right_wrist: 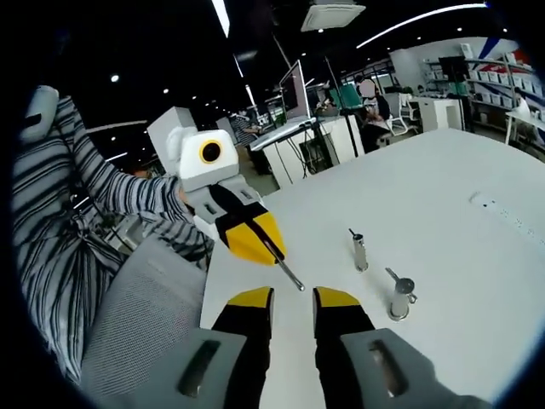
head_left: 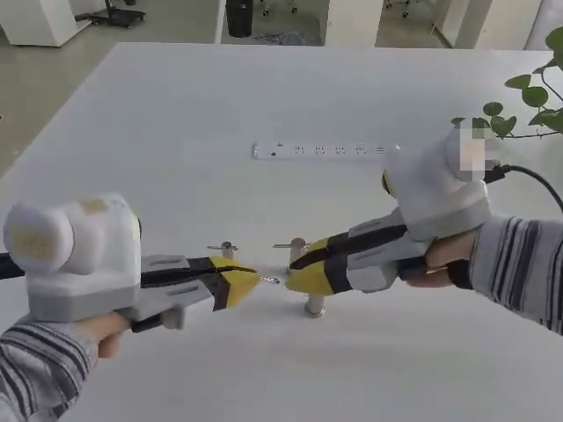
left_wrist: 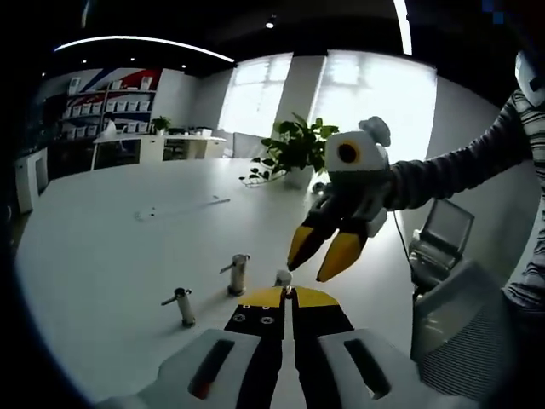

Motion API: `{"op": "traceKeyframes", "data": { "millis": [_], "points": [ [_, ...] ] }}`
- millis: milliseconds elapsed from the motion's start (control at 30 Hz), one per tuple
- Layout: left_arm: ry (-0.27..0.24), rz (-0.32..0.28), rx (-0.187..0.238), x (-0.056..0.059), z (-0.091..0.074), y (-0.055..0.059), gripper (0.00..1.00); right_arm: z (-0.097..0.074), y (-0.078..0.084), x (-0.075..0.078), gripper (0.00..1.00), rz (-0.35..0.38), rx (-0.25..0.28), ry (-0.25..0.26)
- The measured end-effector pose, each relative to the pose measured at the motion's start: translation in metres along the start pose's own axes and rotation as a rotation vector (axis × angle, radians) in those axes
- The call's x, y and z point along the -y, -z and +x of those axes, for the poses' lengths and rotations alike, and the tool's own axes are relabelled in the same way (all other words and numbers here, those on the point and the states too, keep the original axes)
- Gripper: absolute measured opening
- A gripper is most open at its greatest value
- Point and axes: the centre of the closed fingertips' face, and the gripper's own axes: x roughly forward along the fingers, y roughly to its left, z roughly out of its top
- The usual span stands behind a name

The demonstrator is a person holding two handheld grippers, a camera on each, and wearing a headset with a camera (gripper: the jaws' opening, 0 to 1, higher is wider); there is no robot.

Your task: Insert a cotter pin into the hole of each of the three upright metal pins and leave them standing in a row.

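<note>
Three upright metal pins stand on the white table (head_left: pixel 176 132). The far pin (head_left: pixel 229 251) and the middle pin (head_left: pixel 298 246) each carry a cotter pin through the top. The near pin (head_left: pixel 314 307) shows its base under my right gripper (head_left: pixel 293 271), which is open just above it. My left gripper (head_left: pixel 255 282) is shut on a cotter pin (head_left: pixel 271 280) that points at the right gripper's tips. In the left gripper view the near pin's top (left_wrist: pixel 283 278) lies just ahead of my shut jaws. The right gripper view has the held cotter pin (right_wrist: pixel 290 273) close above my open jaws.
A white power strip (head_left: pixel 325 150) lies across the middle of the table beyond the pins. A green plant (head_left: pixel 528 101) stands at the right edge. A grey chair (left_wrist: pixel 456 336) is beside the table in the left gripper view.
</note>
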Motion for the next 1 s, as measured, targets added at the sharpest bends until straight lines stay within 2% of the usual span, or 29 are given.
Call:
{"op": "traceKeyframes", "data": {
  "millis": [167, 233, 500, 700, 800, 900, 1000],
  "points": [
    [0.039, 0.011, 0.001, 0.008, -0.001, 0.002, 0.0, 0.0, 0.012, -0.006, 0.12, 0.015, -0.013, -0.024],
    [0.058, 0.019, 0.001, 0.013, -0.002, 0.002, 0.0, -0.001, 0.015, -0.003, 0.12, 0.024, -0.011, -0.028],
    [0.127, 0.005, 0.021, 0.029, -0.003, 0.0, 0.0, 0.003, 0.019, -0.013, 0.1, 0.064, 0.013, -0.09],
    [0.158, -0.016, 0.042, 0.035, -0.004, -0.004, 0.0, 0.007, 0.015, -0.023, 0.06, 0.045, 0.024, -0.119],
    [0.172, -0.035, 0.061, 0.038, -0.005, -0.007, 0.0, 0.007, 0.013, -0.023, 0.04, 0.036, 0.03, -0.127],
    [0.181, -0.052, 0.071, 0.039, -0.005, -0.008, 0.0, 0.007, 0.007, -0.029, 0.01, 0.02, 0.055, -0.138],
    [0.19, -0.077, 0.082, 0.039, -0.006, -0.01, 0.0, 0.006, 0.006, -0.031, 0.01, 0.018, 0.053, -0.136]
  ]
}}
